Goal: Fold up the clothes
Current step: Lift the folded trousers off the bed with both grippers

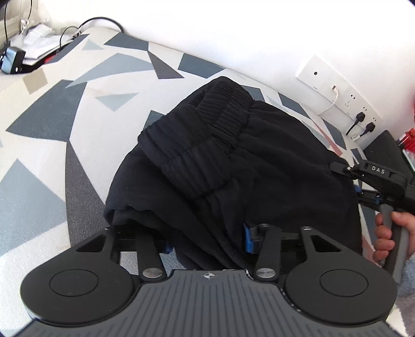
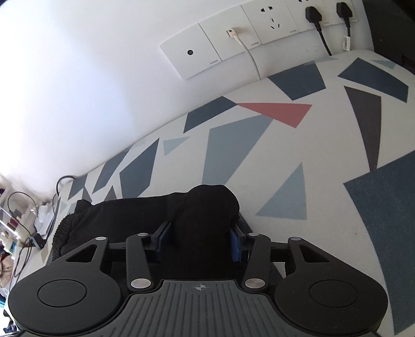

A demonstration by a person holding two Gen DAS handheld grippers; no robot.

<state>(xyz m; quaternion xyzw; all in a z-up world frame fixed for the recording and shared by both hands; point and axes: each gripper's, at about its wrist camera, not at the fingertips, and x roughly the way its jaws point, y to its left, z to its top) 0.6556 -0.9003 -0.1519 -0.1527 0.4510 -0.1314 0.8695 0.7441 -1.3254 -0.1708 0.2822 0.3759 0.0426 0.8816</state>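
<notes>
**One black garment, two grippers clamped on it**

One black garment, bunched on the patterned mat, ribbed waistband uppermost, toward the wall. Two grippers: left gripper at the near edge, blue pads spread around a thick fold of cloth and pressing it from both sides; right gripper likewise closed on a rolled lump of the same fabric. One hand gripping the right handle. On the wall, one socket panel with two black plugs and one white cable.
</notes>
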